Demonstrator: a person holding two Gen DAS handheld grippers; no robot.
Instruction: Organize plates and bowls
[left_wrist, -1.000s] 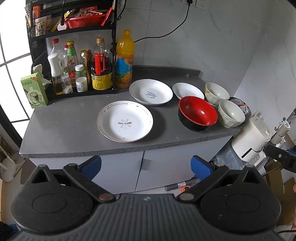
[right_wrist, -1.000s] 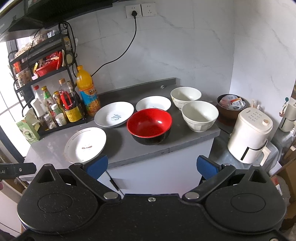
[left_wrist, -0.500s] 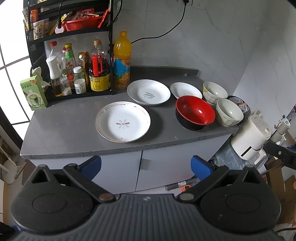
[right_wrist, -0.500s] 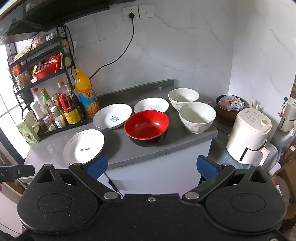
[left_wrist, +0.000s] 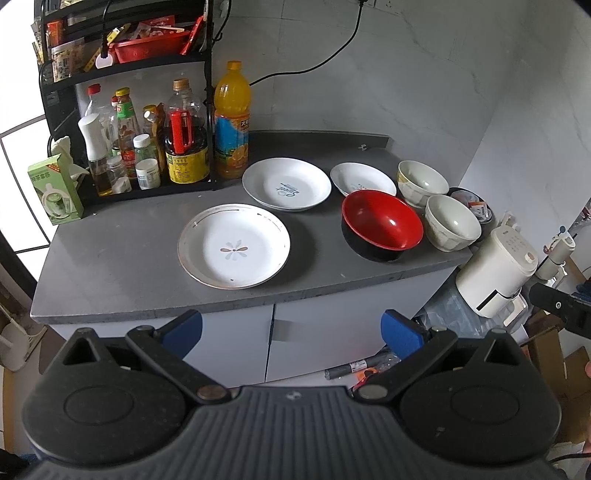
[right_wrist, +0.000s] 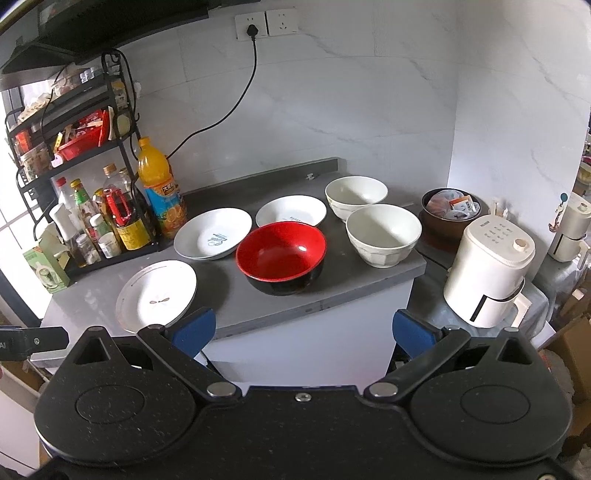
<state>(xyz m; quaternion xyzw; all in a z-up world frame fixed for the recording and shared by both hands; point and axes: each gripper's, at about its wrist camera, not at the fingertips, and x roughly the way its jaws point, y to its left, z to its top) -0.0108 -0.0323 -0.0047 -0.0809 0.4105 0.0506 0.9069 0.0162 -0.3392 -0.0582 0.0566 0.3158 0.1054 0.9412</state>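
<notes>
Plates (left_wrist: 233, 245) and bowls (right_wrist: 281, 258) sit empty on the counter (left_wrist: 122, 266).

Three plates (left_wrist: 233, 246), three bowls (left_wrist: 382, 223).

Left gripper (left_wrist: 291, 328) and right gripper (right_wrist: 301, 326) both hover, jaws spread wide, empty.

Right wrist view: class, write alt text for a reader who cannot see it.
Three white plates, a red and black bowl and two white bowls sit separately on a grey counter. The right gripper hangs in front of the counter, jaws open and empty. A bottle rack stands left, a white appliance right.
</notes>
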